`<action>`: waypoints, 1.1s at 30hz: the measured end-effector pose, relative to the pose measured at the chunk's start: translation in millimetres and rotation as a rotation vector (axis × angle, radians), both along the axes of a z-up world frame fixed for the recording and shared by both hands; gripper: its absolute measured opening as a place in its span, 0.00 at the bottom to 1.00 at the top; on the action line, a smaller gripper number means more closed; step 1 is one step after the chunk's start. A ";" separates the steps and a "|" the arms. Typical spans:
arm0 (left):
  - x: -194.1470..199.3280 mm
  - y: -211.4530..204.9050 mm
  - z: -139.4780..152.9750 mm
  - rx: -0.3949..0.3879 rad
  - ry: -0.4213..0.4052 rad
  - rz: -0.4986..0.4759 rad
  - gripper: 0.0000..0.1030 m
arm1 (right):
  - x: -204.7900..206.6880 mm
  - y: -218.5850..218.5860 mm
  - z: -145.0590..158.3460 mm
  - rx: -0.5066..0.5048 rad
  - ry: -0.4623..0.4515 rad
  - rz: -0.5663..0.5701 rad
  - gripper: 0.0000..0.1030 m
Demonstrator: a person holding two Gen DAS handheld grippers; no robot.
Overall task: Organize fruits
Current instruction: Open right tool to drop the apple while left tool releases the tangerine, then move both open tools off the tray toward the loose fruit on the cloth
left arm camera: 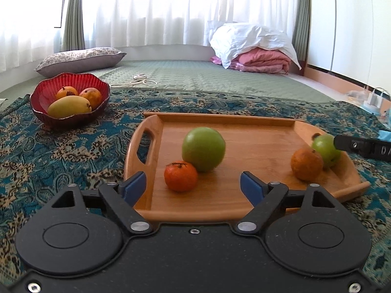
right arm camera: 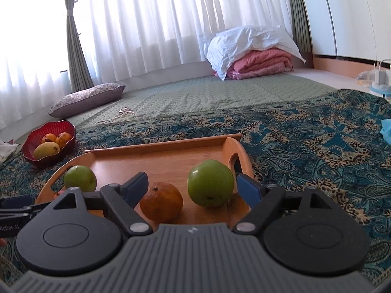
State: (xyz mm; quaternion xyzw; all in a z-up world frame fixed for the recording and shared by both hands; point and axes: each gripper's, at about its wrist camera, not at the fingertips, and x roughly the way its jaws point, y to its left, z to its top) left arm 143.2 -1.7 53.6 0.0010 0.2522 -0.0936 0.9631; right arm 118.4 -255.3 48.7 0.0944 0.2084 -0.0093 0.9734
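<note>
A wooden tray (left arm camera: 256, 144) lies on a patterned cloth. In the left wrist view it holds a green apple (left arm camera: 203, 149), a small orange (left arm camera: 180, 176), a second orange (left arm camera: 306, 164) and a second green apple (left arm camera: 326, 149). My left gripper (left arm camera: 193, 183) is open at the tray's near edge, with the small orange between its fingers. My right gripper (right arm camera: 193, 186) is open over the tray (right arm camera: 158, 163), with an orange (right arm camera: 161, 202) and a green apple (right arm camera: 210, 183) between its fingers. Another green apple (right arm camera: 80, 178) sits left. A red bowl (left arm camera: 41, 97) holds a mango and two orange fruits.
The red bowl also shows in the right wrist view (right arm camera: 31, 134) at far left. A pillow (left arm camera: 78, 59) and a pile of folded bedding (left arm camera: 256, 48) lie on a green mat behind. A charger (left arm camera: 374, 97) sits at the right edge.
</note>
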 end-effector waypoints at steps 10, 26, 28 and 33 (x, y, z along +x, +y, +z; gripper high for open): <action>-34.9 -1.3 -8.3 0.005 -0.023 -0.029 0.87 | -49.1 21.4 -19.2 -0.060 -0.036 0.046 0.89; -59.2 -6.0 -36.0 0.028 -0.002 -0.050 0.88 | -78.3 50.8 -46.9 -0.103 0.001 0.144 0.91; -60.1 -6.4 -37.6 0.025 -0.002 -0.052 0.88 | -79.3 55.6 -49.3 -0.114 0.006 0.158 0.91; -62.8 -6.0 -38.7 0.024 -0.015 -0.059 0.83 | -80.8 62.4 -51.0 -0.121 0.005 0.185 0.88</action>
